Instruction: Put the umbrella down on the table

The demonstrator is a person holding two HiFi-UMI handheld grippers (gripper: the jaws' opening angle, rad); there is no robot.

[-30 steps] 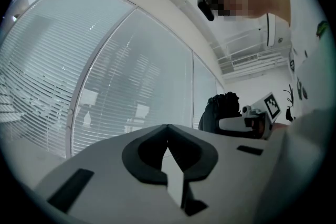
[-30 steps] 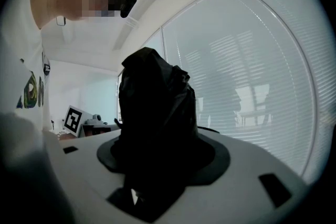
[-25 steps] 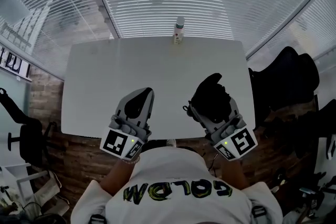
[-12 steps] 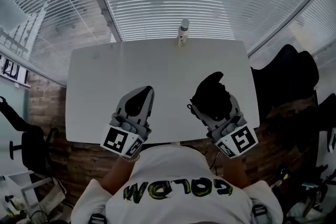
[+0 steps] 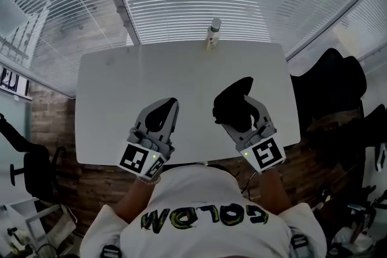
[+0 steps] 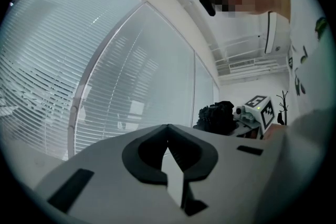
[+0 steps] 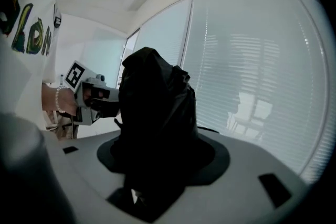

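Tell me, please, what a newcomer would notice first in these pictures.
The black crumpled fabric umbrella bulges from the right gripper over the white rectangular table's near edge. The left gripper hangs beside it, fingers together and empty. A small white bottle stands alone at the far edge.

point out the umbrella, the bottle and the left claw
umbrella [image 5: 233, 107], head view, middle of the black bundle
bottle [image 5: 213, 34], head view, its body below the cap
left claw [image 5: 172, 103], head view, where the two tips meet
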